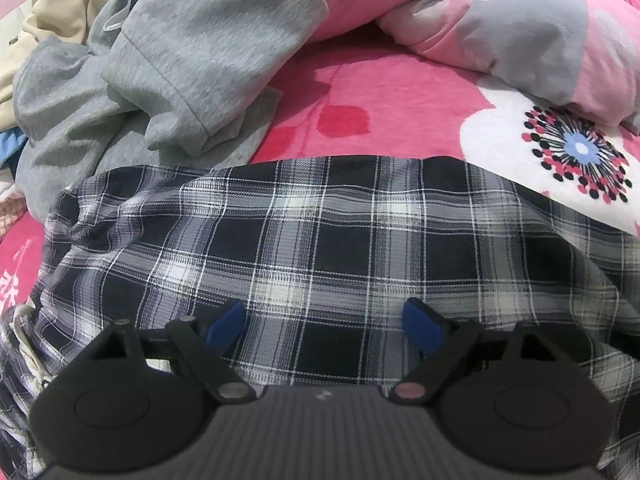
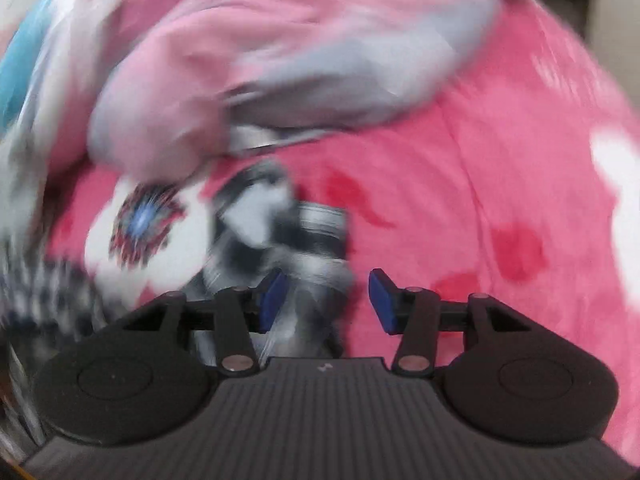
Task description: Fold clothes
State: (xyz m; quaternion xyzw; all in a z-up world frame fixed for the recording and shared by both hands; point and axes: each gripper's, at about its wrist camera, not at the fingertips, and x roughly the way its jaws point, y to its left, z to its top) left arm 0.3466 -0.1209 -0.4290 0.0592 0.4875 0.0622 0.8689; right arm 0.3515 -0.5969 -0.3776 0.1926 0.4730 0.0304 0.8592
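Note:
A black, grey and white plaid garment [image 1: 320, 240] lies spread across the pink floral bed sheet [image 1: 400, 92]. My left gripper [image 1: 324, 320] is open just above the plaid cloth, its blue pads [image 1: 226, 322] wide apart and holding nothing. In the right wrist view, which is blurred by motion, a bunched end of the plaid garment [image 2: 276, 232] lies on the sheet [image 2: 480, 168]. My right gripper [image 2: 326, 298] is open, and the plaid cloth lies between the left pad [image 2: 272, 296] and the middle of the gap. I cannot tell if it touches the cloth.
A crumpled grey garment [image 1: 160, 80] lies behind the plaid one at the left, with cream [image 1: 60, 12] and blue clothes beyond it. A pink and grey quilt [image 1: 520, 28] is heaped at the back right; it also shows in the right wrist view [image 2: 280, 48].

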